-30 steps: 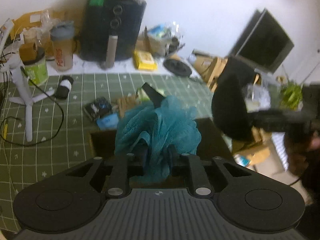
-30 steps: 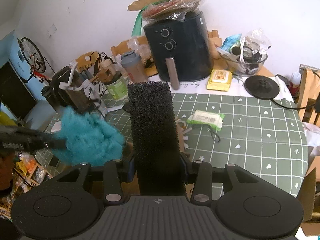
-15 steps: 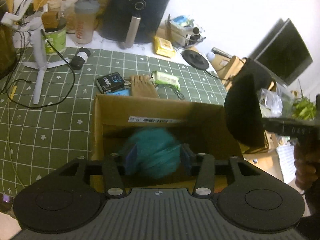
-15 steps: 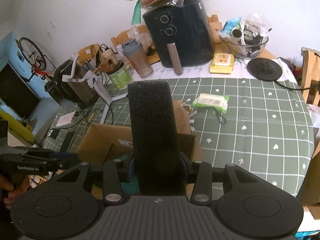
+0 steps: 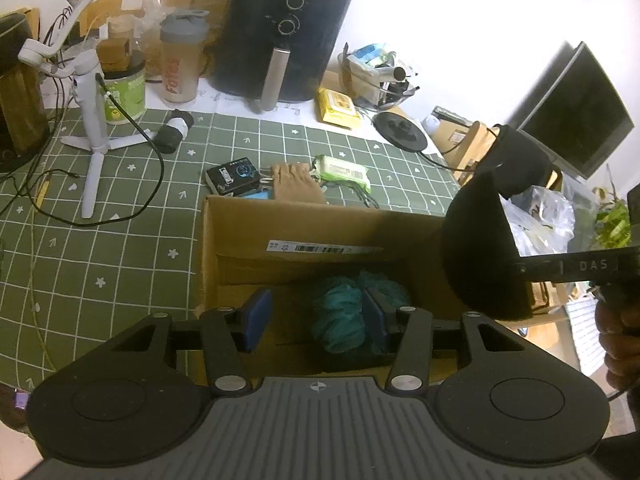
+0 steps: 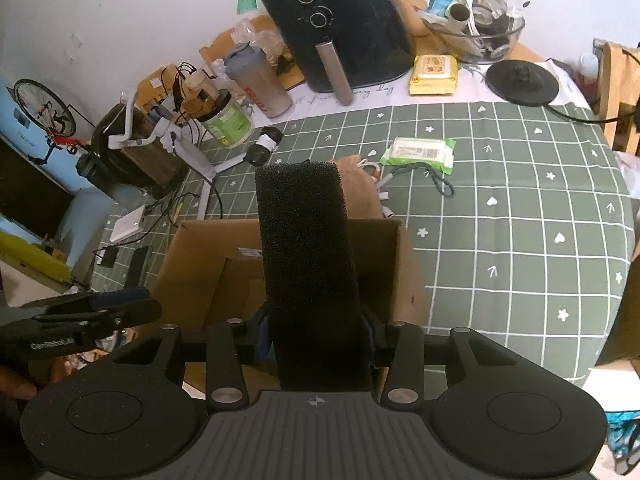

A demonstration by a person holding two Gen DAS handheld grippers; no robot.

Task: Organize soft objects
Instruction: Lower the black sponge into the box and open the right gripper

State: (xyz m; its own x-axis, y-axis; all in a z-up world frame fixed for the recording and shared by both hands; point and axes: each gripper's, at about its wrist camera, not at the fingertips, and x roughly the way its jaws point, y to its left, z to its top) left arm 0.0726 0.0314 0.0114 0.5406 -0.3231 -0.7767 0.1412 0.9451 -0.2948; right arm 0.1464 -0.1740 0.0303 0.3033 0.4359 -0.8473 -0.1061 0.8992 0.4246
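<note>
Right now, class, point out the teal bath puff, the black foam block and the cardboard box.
teal bath puff [image 5: 344, 316], left wrist view, middle of the mesh ball
black foam block [image 6: 308, 264], right wrist view, middle of its front face
cardboard box [image 5: 320, 216], left wrist view, its far wall

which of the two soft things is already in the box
The teal bath pouf. It lies inside the cardboard box, free of the open left hand-held gripper, while the black foam sponge is clamped in the right hand-held gripper above it.
</note>
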